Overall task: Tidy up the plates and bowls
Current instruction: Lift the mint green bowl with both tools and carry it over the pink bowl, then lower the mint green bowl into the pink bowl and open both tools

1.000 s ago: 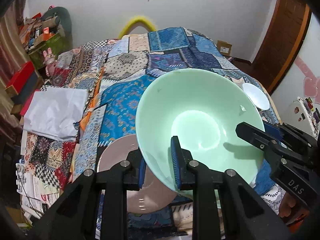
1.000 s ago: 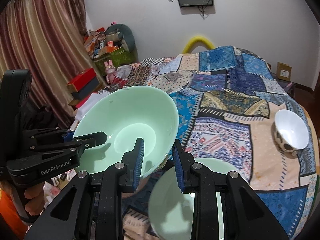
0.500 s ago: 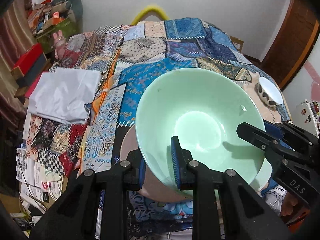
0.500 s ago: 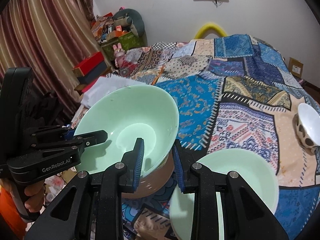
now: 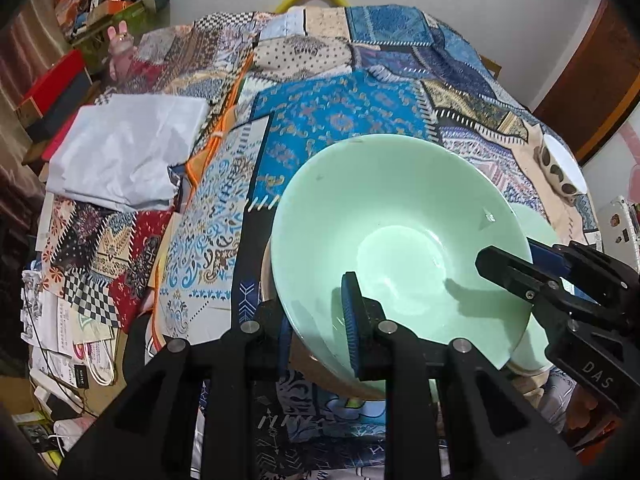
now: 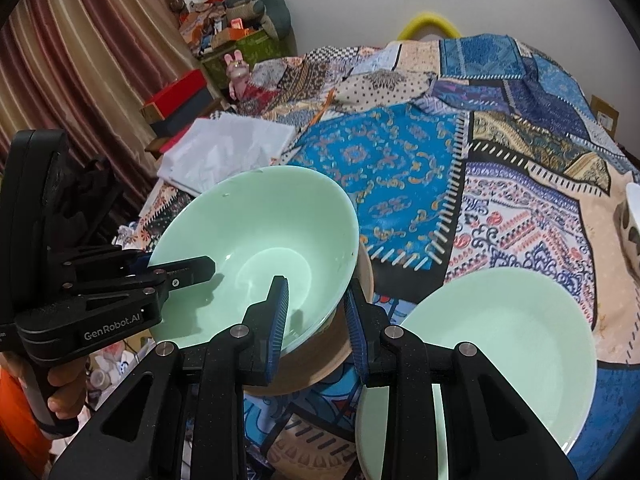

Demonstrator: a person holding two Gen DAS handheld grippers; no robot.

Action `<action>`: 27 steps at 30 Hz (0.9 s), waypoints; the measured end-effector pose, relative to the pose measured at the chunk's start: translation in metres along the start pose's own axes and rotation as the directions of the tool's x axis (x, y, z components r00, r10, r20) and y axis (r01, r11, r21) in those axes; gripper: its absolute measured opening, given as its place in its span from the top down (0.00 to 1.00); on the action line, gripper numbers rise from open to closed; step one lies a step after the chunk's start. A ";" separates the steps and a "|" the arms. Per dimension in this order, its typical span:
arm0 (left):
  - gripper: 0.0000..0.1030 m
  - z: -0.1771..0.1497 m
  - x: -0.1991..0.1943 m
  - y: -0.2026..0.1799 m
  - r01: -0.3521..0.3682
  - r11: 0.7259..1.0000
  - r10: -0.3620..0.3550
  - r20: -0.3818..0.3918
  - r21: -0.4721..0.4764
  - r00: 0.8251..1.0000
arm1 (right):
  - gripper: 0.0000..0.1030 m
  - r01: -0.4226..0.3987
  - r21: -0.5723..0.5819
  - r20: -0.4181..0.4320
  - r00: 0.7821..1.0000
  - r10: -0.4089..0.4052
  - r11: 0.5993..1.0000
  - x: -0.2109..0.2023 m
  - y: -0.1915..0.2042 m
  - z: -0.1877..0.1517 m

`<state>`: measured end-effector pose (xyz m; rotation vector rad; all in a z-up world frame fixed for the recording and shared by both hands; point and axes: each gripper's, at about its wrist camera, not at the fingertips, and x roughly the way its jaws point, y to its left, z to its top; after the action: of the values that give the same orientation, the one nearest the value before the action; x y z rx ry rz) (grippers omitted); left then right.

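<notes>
Pale green glossy bowl [image 5: 400, 240], tilted, rim pinched by both tools.

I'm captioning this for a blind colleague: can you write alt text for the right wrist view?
Two black handheld grippers, the right gripper and the left gripper, clamp opposite rims of a large mint-green bowl above a tan plate on a patchwork quilt. A mint-green plate lies to the right.

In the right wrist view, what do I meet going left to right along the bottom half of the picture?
The other hand's tongs → the green bowl held by both tongs → the brown plate under it → the green plate → the small white bowl at the edge.
</notes>
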<state>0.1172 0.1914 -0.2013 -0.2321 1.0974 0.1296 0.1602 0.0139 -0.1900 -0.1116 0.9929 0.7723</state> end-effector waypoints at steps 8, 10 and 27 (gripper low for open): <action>0.78 -0.004 0.015 0.007 0.008 1.000 -0.008 -0.034 -0.014 0.999 | 0.75 0.001 0.004 -0.038 0.999 -0.001 1.000 0.011 -0.001 -0.005; 0.78 -0.005 0.017 0.007 0.013 1.000 -0.013 -0.039 -0.016 0.999 | 0.75 0.002 0.009 -0.046 0.999 -0.002 1.000 0.013 -0.003 -0.005; 0.78 -0.006 0.022 0.000 -0.010 1.000 0.010 -0.058 0.006 0.998 | 0.74 0.007 -0.002 -0.016 1.000 -0.007 1.000 -0.003 -0.010 -0.006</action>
<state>0.1216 0.1895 -0.2240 -0.2267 1.1562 0.1294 0.1610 0.0020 -0.1934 -0.1224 1.0064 0.7670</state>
